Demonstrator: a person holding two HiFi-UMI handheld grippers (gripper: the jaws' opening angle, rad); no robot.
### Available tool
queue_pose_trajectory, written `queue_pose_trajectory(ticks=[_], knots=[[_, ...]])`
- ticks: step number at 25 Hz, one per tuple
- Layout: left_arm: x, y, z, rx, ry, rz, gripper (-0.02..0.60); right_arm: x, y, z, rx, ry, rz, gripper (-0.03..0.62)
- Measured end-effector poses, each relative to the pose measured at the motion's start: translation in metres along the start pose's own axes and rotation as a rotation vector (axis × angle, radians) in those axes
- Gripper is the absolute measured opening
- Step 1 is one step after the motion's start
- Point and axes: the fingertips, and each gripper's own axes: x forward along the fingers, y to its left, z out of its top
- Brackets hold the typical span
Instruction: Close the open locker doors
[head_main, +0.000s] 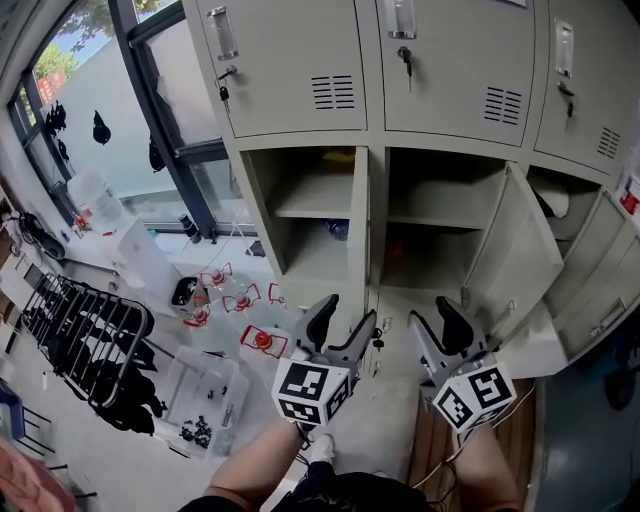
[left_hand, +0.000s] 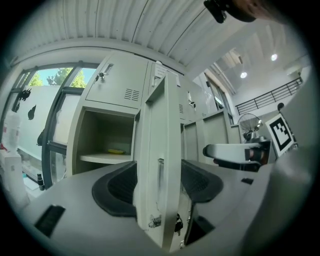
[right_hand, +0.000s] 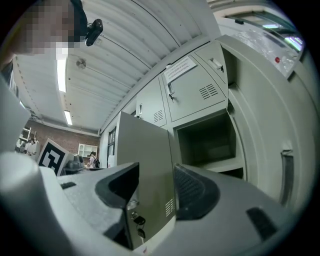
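Observation:
The grey lockers have a closed top row and three open doors in the row below. In the head view the left open door (head_main: 358, 230) stands edge-on, and my left gripper (head_main: 347, 310) reaches to its lower edge. In the left gripper view that door (left_hand: 160, 125) stands between the spread jaws of the left gripper (left_hand: 159, 180), which looks open. The middle door (head_main: 510, 255) is swung out to the right. My right gripper (head_main: 432, 312) straddles that door (right_hand: 145, 150), keys hanging from its lock, and the right gripper (right_hand: 156, 182) also looks open.
A third open door (head_main: 600, 260) stands at the far right. On the floor to the left are a black drying rack (head_main: 90, 340), a clear plastic box (head_main: 205, 395) and red-and-white items (head_main: 245, 300). Large windows (head_main: 110, 130) lie beyond them.

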Motion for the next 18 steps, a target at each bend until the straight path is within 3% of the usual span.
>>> queue_pose_trajectory(ticks=[3, 10, 18], knots=[[-0.002, 0.003, 0.000, -0.005, -0.008, -0.003, 0.259, 0.002, 0.001, -0.002, -0.001, 0.005, -0.004, 0.206], [-0.011, 0.022, -0.002, -0.002, 0.000, 0.067, 0.103, 0.004, 0.003, -0.002, 0.003, 0.008, -0.009, 0.205], [-0.016, 0.036, -0.001, 0.001, 0.011, 0.087, 0.098, 0.010, 0.008, -0.002, 0.008, 0.002, -0.002, 0.206]])
